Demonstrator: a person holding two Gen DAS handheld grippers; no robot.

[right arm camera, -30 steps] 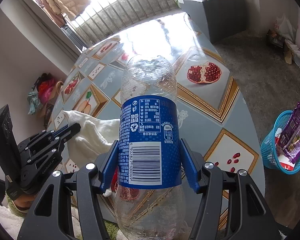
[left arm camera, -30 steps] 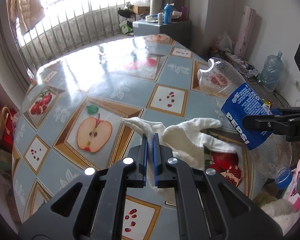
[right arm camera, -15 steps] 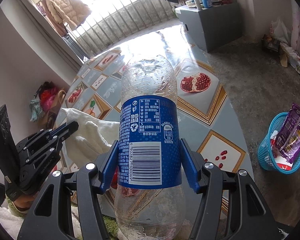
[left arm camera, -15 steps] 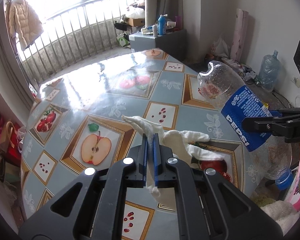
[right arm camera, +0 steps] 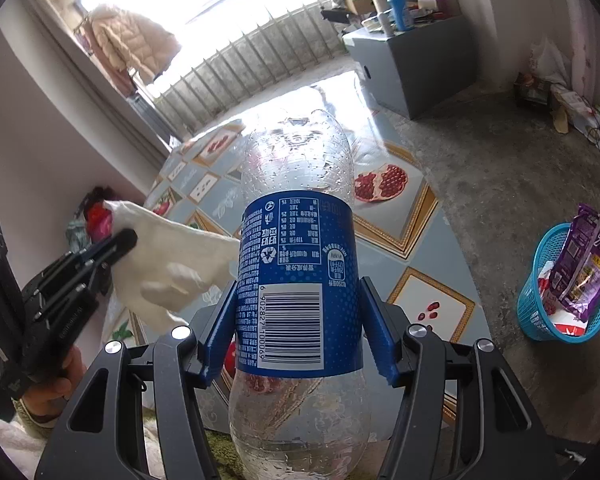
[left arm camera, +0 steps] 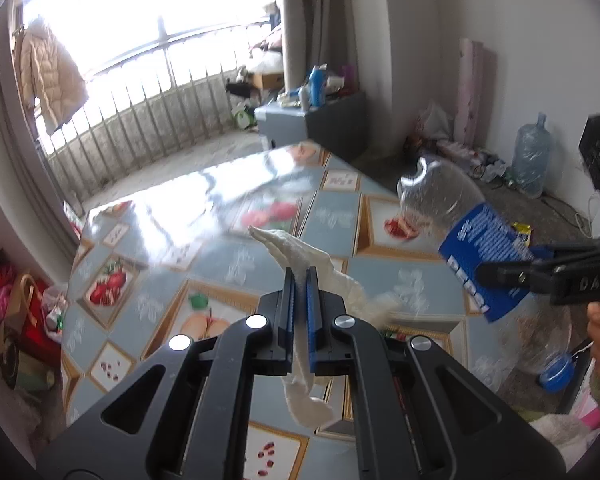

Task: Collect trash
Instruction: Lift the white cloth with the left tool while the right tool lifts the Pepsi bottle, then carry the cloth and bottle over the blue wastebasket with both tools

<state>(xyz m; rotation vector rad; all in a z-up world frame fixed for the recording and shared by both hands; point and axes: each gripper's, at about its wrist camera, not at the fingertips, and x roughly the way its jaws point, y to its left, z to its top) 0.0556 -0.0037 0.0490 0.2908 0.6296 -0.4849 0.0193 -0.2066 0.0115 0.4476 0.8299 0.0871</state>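
Note:
My left gripper (left arm camera: pixel 300 280) is shut on a crumpled white tissue (left arm camera: pixel 300 248), which hangs in the air above the fruit-patterned table (left arm camera: pixel 160 208). From the right wrist view the same tissue (right arm camera: pixel 172 256) shows at the left, pinched in the left gripper (right arm camera: pixel 120 240). An empty clear Pepsi bottle (right arm camera: pixel 298 264) with a blue label sits between the blue pads of my right gripper (right arm camera: pixel 298 320), which is shut on its label band. The bottle (left arm camera: pixel 472 236) is tilted, base away and blue cap toward the person. Both items are lifted off the table.
A blue plastic basket (right arm camera: pixel 556 320) holding snack wrappers stands on the concrete floor to the right of the table. A grey cabinet (right arm camera: pixel 412 60) with bottles stands beyond the table. A large water jug (left arm camera: pixel 534 156) sits by the far wall. Bags (left arm camera: pixel 8 312) lie at the left.
Both grippers have risen from the table. The tissue, which lay spread on the tabletop, now hangs free from the left gripper. The bottle stays gripped and has lifted too.

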